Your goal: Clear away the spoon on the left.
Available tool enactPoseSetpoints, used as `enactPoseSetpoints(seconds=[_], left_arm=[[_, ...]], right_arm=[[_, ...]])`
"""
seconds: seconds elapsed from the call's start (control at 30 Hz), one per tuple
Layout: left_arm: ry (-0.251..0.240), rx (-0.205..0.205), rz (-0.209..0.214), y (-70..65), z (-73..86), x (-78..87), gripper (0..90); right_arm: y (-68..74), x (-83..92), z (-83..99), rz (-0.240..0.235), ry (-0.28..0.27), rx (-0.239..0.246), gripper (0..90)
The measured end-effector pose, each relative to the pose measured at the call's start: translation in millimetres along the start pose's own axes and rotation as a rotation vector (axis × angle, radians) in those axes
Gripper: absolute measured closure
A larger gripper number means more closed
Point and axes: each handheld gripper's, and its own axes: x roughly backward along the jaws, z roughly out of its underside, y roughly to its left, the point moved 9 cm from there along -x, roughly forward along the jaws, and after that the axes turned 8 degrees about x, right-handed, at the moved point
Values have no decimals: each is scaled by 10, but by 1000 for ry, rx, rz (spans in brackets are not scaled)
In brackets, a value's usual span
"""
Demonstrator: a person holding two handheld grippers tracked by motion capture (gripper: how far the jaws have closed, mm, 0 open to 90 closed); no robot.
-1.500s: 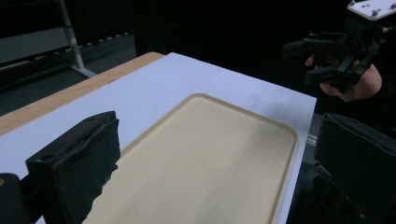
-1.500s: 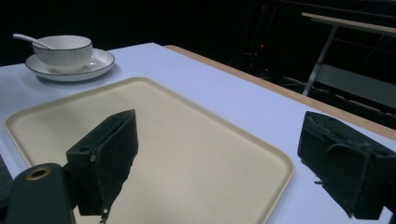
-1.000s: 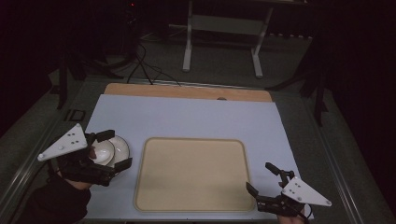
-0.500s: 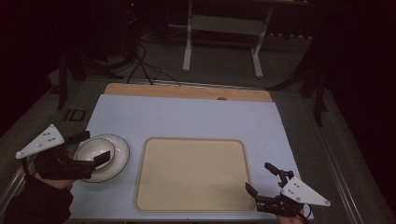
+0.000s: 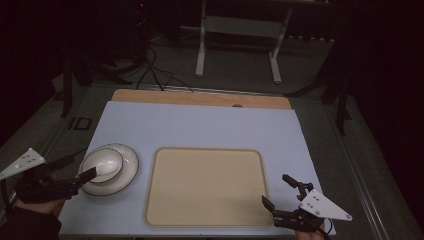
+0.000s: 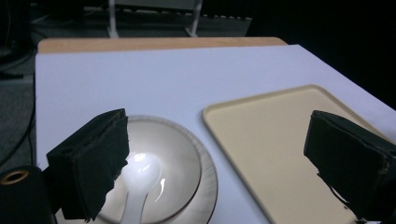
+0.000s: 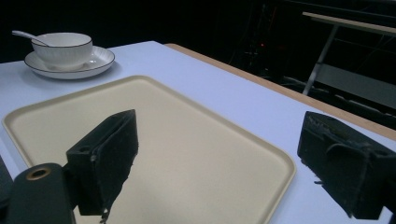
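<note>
A white bowl [image 5: 102, 164] with a white spoon [image 6: 139, 189] in it stands on a white saucer [image 5: 126, 172] at the table's left. Right of it lies a flat beige tray [image 5: 205, 186]. My left gripper [image 5: 77, 168] hovers low at the saucer's left edge, pointing at the bowl. Its jaws stand wide apart and have just been closing a little, with no pad touching anything; the bowl [image 6: 161, 158] sits low in front of them. My right gripper [image 5: 279, 191] rests open at the tray's near right corner, with only tray surface [image 7: 163, 140] between its jaws. The bowl [image 7: 63, 46] appears far off in the right gripper view.
A pale blue mat [image 5: 200, 127] covers the table, with a wooden strip [image 5: 200, 97] along the far edge. Beyond the table stands a metal frame [image 5: 240, 40] on a dark floor with cables.
My left gripper has pulled back from over the bowl toward the near left and sunk lower, leaving the bowl and saucer uncovered. The right gripper has stayed in place.
</note>
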Motion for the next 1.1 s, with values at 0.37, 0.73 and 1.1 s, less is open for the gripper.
enactPoseSetpoints(seconds=[0.37,0.73,1.1], left_arm=[[68,111,-85,304,233,46,111],[119,245,-116,454,445,51,177],[156,391,-114,576,615,-6,282]], right_arm=[[12,-18,12,-4,9,-3,125],[21,-30,20,-2,15,1,125],[25,-38,28,0,21,5,127]])
